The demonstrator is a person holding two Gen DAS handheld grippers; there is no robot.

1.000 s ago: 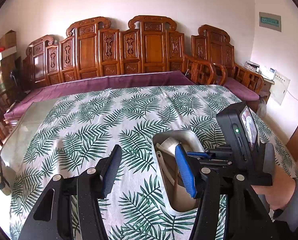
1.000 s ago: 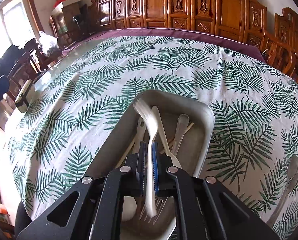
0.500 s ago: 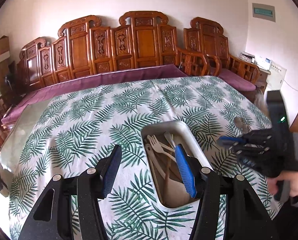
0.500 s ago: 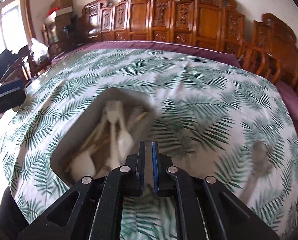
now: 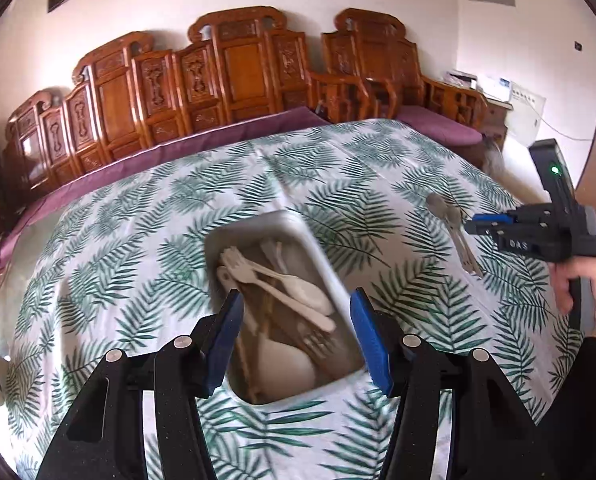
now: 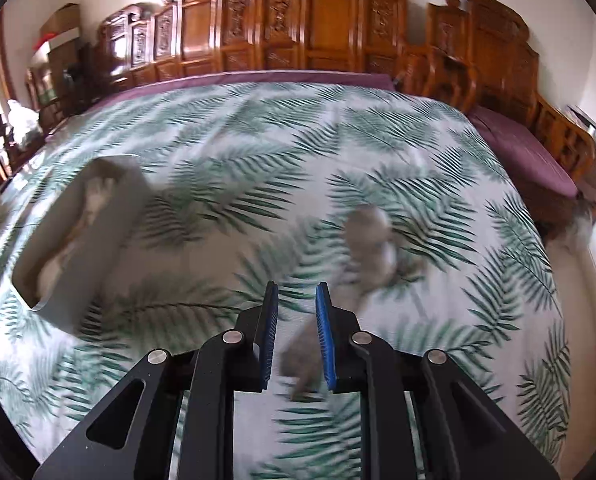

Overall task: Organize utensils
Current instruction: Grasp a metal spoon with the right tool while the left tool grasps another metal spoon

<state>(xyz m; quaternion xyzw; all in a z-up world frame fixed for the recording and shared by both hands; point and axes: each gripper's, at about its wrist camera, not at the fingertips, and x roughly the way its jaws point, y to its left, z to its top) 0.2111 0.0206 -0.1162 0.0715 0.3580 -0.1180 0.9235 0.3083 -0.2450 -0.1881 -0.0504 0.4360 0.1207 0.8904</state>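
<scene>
1. Utensils, left wrist view: white plastic forks and spoons [image 5: 282, 280] heaped in grey tray [image 5: 318, 252] straight ahead of left gripper [image 5: 296, 340], jaws apart, nothing held. Metal spoons [image 5: 452, 232] loose on leaf-print tablecloth [image 5: 138, 240] off to its right, just beyond right gripper [image 5: 472, 226] in a hand [image 5: 590, 284].
2. Right wrist view: blurred. Right gripper [image 6: 296, 336] jaws just been opening, slightly apart, gripping nothing; metal spoons [image 6: 372, 244] ahead-right, handles running in under the tips; tray [image 6: 110, 232] far left.
3. Handling guess: metal stiff, slick, flat on cloth; pinch mid-handle. Plastic light, bendy.
4. Tray contents sharp only in left view; handles under right jaws only in right view.
</scene>
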